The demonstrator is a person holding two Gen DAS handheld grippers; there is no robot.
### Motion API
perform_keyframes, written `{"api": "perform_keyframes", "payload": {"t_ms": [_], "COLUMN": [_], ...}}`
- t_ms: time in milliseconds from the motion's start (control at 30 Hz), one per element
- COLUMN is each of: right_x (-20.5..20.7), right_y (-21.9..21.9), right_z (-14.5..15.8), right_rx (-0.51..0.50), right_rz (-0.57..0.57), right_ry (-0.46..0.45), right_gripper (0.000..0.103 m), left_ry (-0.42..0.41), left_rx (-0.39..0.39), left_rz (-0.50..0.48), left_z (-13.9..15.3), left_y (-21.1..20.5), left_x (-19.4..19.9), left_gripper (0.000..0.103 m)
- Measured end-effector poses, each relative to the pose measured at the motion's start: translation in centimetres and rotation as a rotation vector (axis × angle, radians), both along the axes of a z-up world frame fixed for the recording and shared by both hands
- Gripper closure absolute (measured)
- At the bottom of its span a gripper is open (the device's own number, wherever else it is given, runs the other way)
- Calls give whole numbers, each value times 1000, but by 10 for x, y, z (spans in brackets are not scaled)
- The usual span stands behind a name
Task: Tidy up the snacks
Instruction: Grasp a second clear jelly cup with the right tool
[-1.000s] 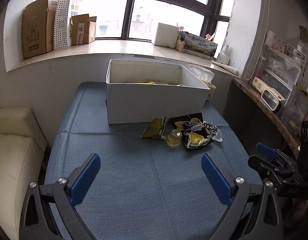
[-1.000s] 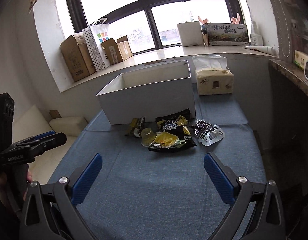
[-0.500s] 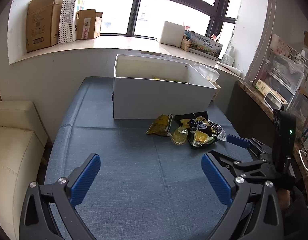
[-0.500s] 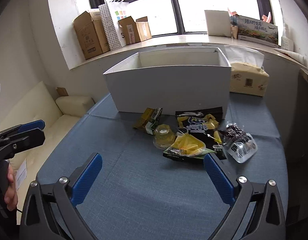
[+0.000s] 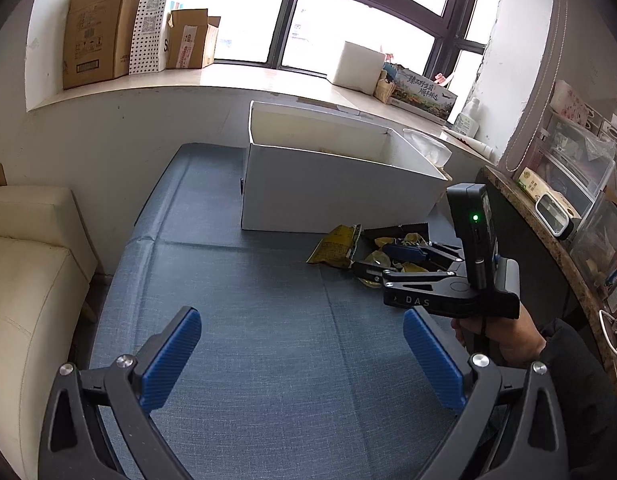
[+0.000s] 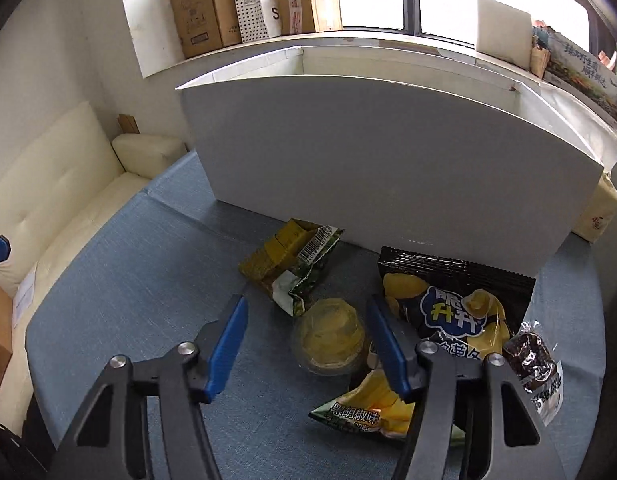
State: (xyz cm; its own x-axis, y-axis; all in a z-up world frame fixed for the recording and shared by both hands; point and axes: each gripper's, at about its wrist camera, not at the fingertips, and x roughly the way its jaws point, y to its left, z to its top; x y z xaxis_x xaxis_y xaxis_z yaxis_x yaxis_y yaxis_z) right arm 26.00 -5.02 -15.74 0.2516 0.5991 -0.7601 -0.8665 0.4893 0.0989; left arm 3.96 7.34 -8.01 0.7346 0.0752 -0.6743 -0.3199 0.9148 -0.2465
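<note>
Blue tablecloth [image 6: 128, 280], white box [image 6: 388, 152], contents hidden

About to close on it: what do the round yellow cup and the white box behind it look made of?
Round yellow cup: clear glossy plastic, seemingly thin; the yellow filling shows through its wall. White box: matte white board, probably cardboard or foam board; flat sheet walls with thin cut edges, no shine.

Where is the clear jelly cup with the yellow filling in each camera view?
Left wrist view: the jelly cup sits right of centre, partly hidden behind the right gripper.
Right wrist view: lower centre, between the open blue fingers.
Shared landmark: the white box just behind the snack pile.
</note>
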Motion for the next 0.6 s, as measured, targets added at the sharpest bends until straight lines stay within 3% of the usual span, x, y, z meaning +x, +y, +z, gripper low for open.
{"api": "perform_keyframes", "payload": {"t_ms": [100, 133, 167, 367, 600], "right_x": [-3, -5, -6, -15, -46], "right_y": [2, 3, 2, -15, -51], "right_z": [-2, -3, -5, -2, 42], "right_rx": [-35, -52, -65, -38, 90], "right_rz": [45, 57, 70, 75, 59], "right_ry": [-33, -49, -39, -27, -44], "right_gripper": [46, 62, 69, 70, 70], "left_ry": [1, 2, 3, 13, 32], "left_rx": [-1, 0, 2, 11, 33], "left_rz": [-1, -3, -2, -7, -32], "left_z": [-1, -1, -1, -4, -8], "left_y": [0, -1, -1, -3, -6], "left_x": [0, 1, 1, 4, 19], "left_gripper": [0, 0, 0, 0, 0]}}
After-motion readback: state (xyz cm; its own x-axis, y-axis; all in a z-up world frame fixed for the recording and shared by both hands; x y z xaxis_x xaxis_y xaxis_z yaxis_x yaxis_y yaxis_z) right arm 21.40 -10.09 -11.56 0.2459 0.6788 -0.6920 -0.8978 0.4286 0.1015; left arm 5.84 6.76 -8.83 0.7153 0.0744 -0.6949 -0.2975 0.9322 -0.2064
